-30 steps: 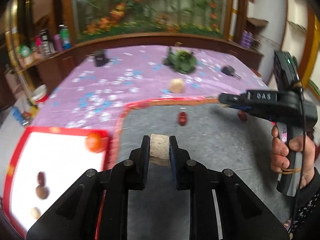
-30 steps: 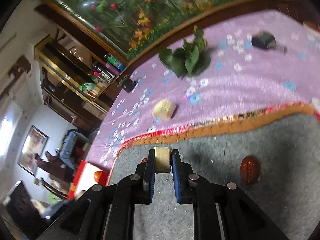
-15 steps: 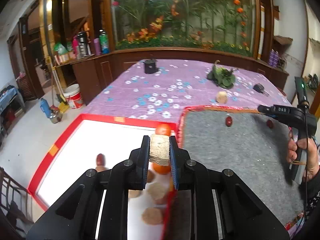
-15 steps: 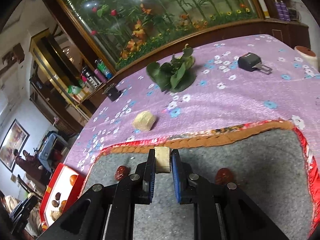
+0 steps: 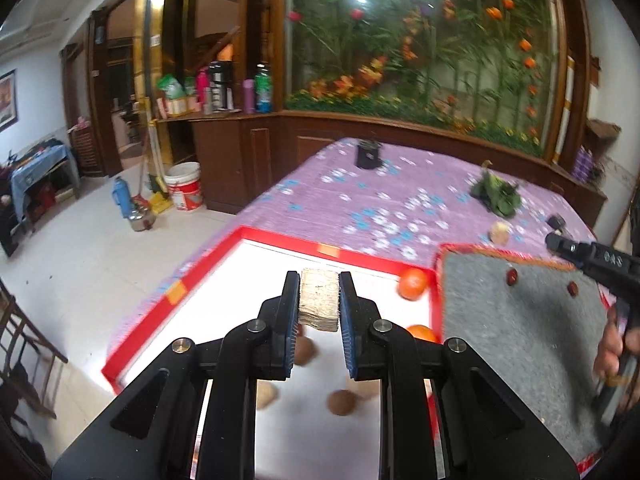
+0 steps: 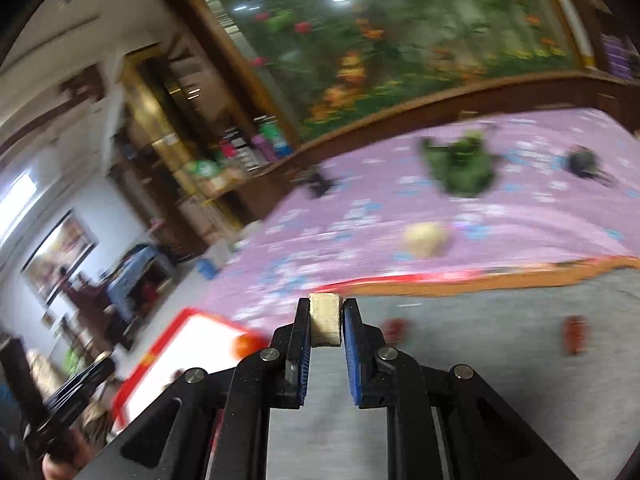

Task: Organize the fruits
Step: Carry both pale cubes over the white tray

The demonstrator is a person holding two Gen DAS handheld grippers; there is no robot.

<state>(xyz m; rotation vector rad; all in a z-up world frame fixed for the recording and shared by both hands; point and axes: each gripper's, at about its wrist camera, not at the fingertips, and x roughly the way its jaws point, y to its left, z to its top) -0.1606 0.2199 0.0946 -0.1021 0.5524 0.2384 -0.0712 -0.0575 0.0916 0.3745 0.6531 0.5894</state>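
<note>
Tan, fibrous blocks [image 5: 319, 300] [image 6: 325, 321] sit clamped in both grippers' fingers [image 5: 291, 312] [image 6: 303, 332].

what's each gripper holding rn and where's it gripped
Left gripper: tan block, pinched on two opposite side faces. Right gripper: smaller tan block, held the same way.

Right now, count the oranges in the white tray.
2. One orange sits by the white tray's far right edge, beside the grey mat; the other orange is nearer, partly behind the left tool. More may be hidden.
</note>
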